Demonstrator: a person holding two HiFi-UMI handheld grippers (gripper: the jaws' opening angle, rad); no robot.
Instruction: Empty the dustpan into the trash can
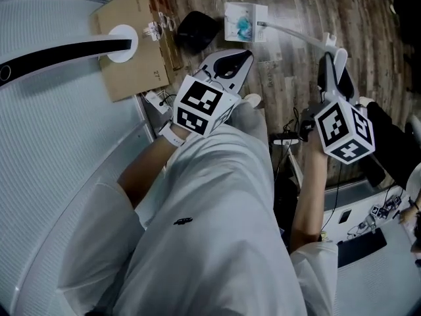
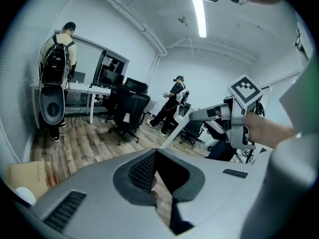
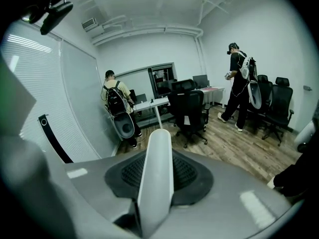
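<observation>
Right tool (image 1: 332,63) is clamped on the dustpan's long white handle (image 1: 296,35); the right gripper view shows that handle (image 3: 155,183) squeezed between both pads. Dustpan (image 1: 245,22) hangs at the handle's far end over the wood floor (image 1: 368,38), with something blue inside. Left tool (image 1: 230,61) is closed, nothing in it. A dark object (image 1: 197,30) sits just beside the pan, next to a cardboard box (image 1: 131,64). It is likely the trash can, but that's not certain. Step in hand looks like carrying to the can. Keep the pan level, mouth up. Centre it over the opening before tipping, then roll the wrist slowly so nothing spills short.
</observation>
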